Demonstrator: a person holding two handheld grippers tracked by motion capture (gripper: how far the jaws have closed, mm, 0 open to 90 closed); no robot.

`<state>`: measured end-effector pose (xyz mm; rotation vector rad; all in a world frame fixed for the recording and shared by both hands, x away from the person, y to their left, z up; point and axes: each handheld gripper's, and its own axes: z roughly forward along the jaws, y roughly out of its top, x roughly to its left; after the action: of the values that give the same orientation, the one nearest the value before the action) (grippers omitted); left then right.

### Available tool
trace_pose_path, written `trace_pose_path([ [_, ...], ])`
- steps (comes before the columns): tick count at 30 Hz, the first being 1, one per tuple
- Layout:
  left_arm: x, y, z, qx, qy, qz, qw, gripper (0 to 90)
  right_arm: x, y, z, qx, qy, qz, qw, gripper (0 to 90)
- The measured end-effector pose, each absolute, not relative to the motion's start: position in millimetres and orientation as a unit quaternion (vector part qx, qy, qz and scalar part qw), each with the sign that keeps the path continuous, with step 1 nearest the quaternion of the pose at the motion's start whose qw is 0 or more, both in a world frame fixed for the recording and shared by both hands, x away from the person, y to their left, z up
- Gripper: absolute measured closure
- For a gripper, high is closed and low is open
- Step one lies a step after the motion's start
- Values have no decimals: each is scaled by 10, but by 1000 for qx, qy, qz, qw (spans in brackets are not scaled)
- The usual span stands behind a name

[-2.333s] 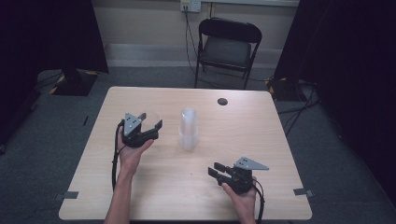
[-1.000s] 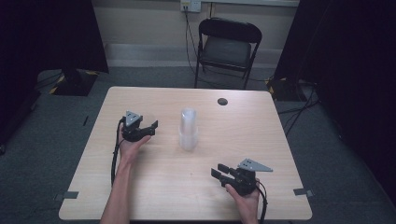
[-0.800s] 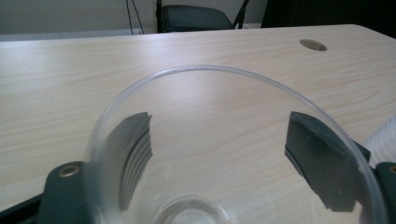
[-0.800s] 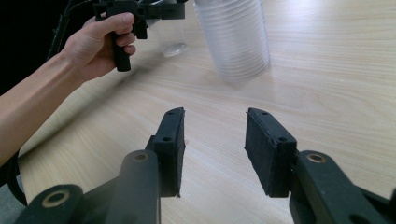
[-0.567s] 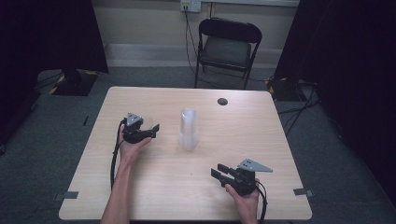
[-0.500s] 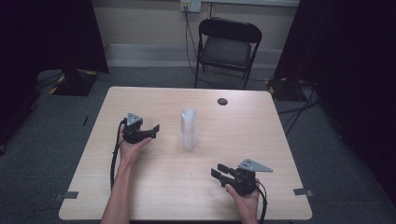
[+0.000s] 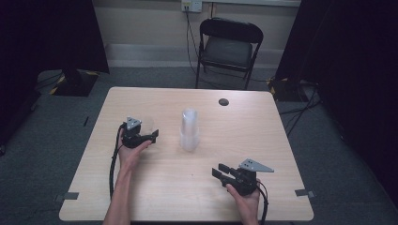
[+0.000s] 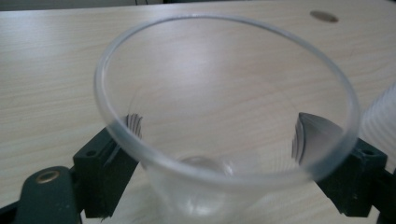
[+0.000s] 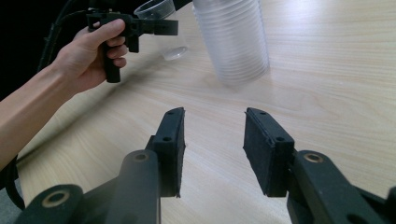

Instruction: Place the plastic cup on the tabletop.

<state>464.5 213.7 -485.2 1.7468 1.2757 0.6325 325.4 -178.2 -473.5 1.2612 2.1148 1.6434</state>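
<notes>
A pale wood table (image 7: 155, 187) carries a tall stack (image 7: 189, 130) of clear ribbed cups at its middle. Left of it, the left gripper (image 7: 143, 134) clasps one clear, upright cup (image 8: 229, 121). The right gripper (image 9: 212, 144) gapes empty near the front.

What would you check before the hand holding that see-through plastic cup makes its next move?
1. Grip on the clear plastic cup: ok. The left gripper has a black jaw on each side of the cup wall.
2. Cup upright: ok, its open mouth faces up.
3. Cup off the table: ok; in the right gripper view its base hangs above the light wooden table.
4. Stack of clear plastic cups standing: ok, upright mid-table, apart from the held cup.
5. Right gripper free: ok, jaws apart, nothing between them.
6. Small dark round disc out of the way: ok, near the far edge.
</notes>
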Motion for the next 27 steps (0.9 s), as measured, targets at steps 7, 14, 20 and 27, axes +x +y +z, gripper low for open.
trace_pose_path([
  [7,4552,2184,-4771,692,514,264,432,168,3259,-1783,-4734,425,709,556,91,575],
  [14,4408,2191,-4783,693,518,267,426,180,3261,-1808,-4732,428,708,554,94,575],
  [20,4255,2189,-4698,685,512,269,444,183,3262,-1824,-4734,431,706,554,96,562],
  [27,4089,2154,-4660,691,498,273,447,200,3254,-1867,-4746,437,702,553,99,541],
])
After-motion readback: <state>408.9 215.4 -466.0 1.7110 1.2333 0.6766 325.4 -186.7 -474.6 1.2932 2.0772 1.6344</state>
